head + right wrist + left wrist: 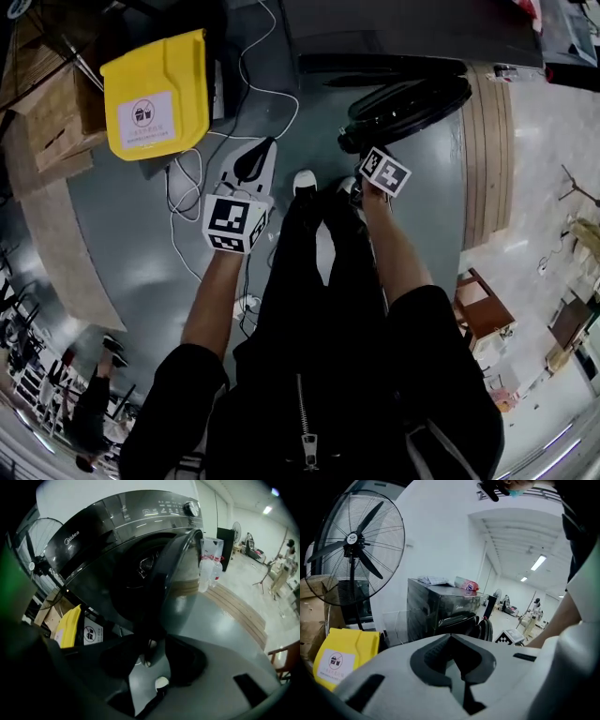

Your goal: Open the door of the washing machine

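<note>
The dark washing machine [108, 536] stands in front of me, at the top of the head view [412, 33]. Its round door [176, 573] is swung well out from the drum and looks like a dark oval in the head view [408, 105]. My right gripper [151, 645] points steeply down at the door's free edge, which runs into the gap between the jaws. It is too dark to see whether the pads touch the edge. Its marker cube [384, 172] hides the jaws from above. My left gripper [262, 150] is shut and empty, left of the door [480, 627].
A yellow bag [157, 89] and cardboard boxes [52, 103] lie left of the machine, with white cables [187, 187] on the grey floor. A standing fan [354, 545] is at the far left. Wooden boards [487, 159] and clear bottles [208, 569] are on the right. My feet [305, 180] are below the door.
</note>
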